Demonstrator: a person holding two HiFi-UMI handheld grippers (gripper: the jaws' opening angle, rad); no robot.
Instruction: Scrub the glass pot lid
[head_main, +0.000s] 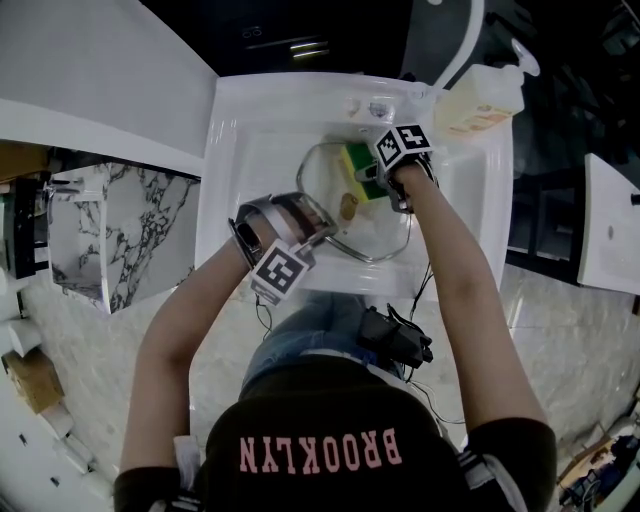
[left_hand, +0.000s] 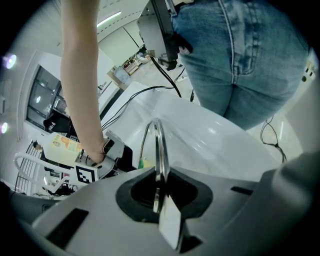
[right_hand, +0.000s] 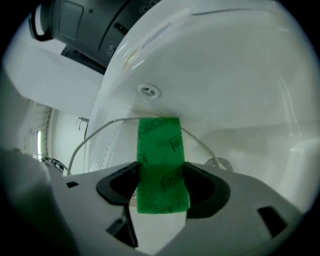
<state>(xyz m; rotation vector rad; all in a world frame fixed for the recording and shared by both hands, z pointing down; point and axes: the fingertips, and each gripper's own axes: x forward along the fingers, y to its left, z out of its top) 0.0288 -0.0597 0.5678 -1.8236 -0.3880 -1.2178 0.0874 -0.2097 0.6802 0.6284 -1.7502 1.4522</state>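
Broadly, the white sink (head_main: 232, 150) frames everything. The glass pot lid (head_main: 372, 228) sits inside its basin, its round face turned up toward the head camera and its knob (head_main: 348, 207) near the middle. The left gripper (head_main: 315, 232) has its jaws shut on the lid's near-left rim. In the left gripper view the metal band runs edge-on straight out from between them, so that hand acts as the anchor. The right gripper (head_main: 386, 182) reaches in from the far right, its jaws pinched on a green-and-yellow sponge (head_main: 357, 160). The sponge's long axis points straight out along the jaws. In the right gripper view its green scouring face fills the gap, and its far end meets the arc of the lid's rim, apparently touching it. From the sponge, then, nearly all the glass lies toward the person and slightly to their left, between the two grippers. The scrubbing hand is at the lid's far edge and the holding hand at the opposite one. As a judgement, the coming stroke would draw the sponge across the glass toward the knob, against the left grip. If that grip is loose, the lid could pivot in the basin. A soap bottle (head_main: 482, 100) stands on the sink's far right corner, well apart from both.
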